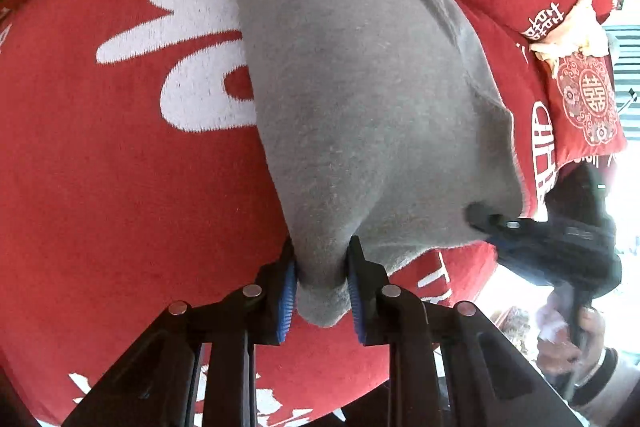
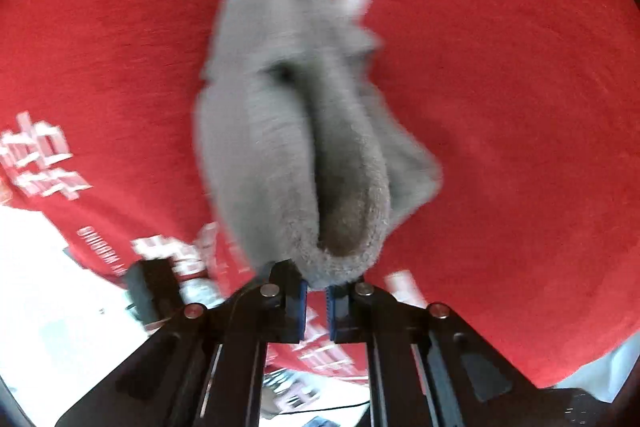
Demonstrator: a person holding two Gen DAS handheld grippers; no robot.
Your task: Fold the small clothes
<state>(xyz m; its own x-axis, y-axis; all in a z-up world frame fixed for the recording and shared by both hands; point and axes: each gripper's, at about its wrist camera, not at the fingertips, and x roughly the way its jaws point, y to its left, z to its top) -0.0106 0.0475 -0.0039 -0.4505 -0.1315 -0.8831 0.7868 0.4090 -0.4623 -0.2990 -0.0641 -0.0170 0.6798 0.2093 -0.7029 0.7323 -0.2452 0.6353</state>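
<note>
A small grey fleece garment (image 1: 360, 99) hangs stretched over the red cloth (image 1: 100, 187). My left gripper (image 1: 322, 287) is shut on one bunched corner of it. My right gripper (image 1: 486, 217) shows in the left wrist view, shut on the other near edge. In the right wrist view the garment (image 2: 288, 147) is blurred and hangs forward from my right gripper (image 2: 316, 301), whose blue pads pinch its folded hem. The garment's far end reaches the red cloth (image 2: 500, 107).
The red cloth carries large white lettering (image 1: 192, 39). A red patterned packet (image 1: 586, 99) and a crumpled cream item (image 1: 568, 31) lie at the right. The cloth's edge (image 2: 100, 267) drops off at lower left. The person's hand (image 1: 588, 339) shows.
</note>
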